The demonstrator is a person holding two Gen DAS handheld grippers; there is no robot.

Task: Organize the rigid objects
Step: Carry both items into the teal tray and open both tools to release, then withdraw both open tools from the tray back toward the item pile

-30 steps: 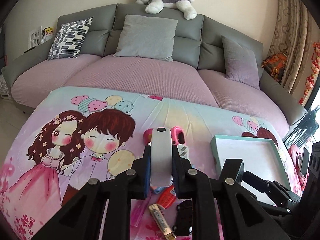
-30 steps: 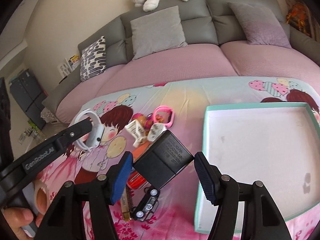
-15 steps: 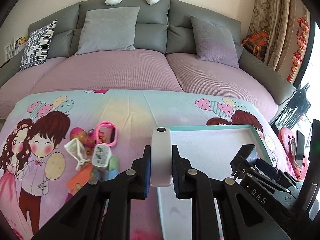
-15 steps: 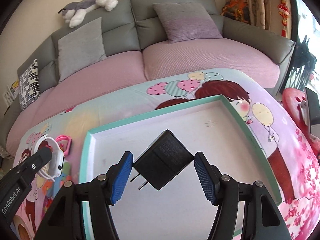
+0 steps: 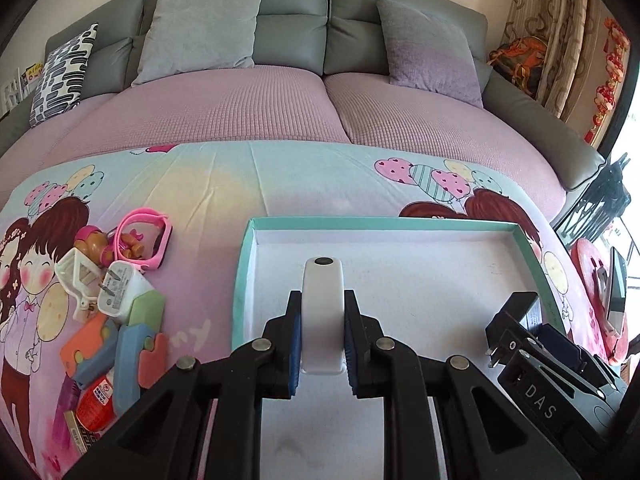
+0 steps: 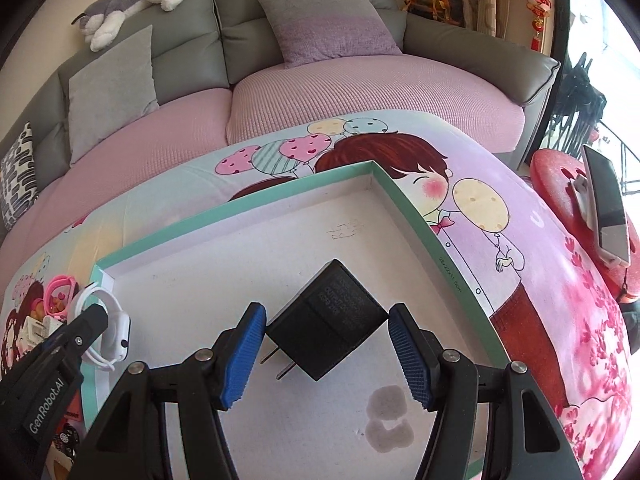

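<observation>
Both grippers now over the teal tray [image 6: 460, 276] – L gripper [image 5: 322, 344] clamping white band [image 5: 322, 312], R gripper [image 6: 326, 354] pinching black charger [image 6: 326, 326] – ready to drop.

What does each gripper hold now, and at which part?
The left gripper clamps a white wristband across its strap. The right gripper pinches a black charger at two opposite corners.

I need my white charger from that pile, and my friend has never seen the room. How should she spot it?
On the cartoon cloth, left of the teal tray, lies a heap of small things. The white charger lies there, below the pink band. It alone is a white block with two metal prongs showing.
</observation>
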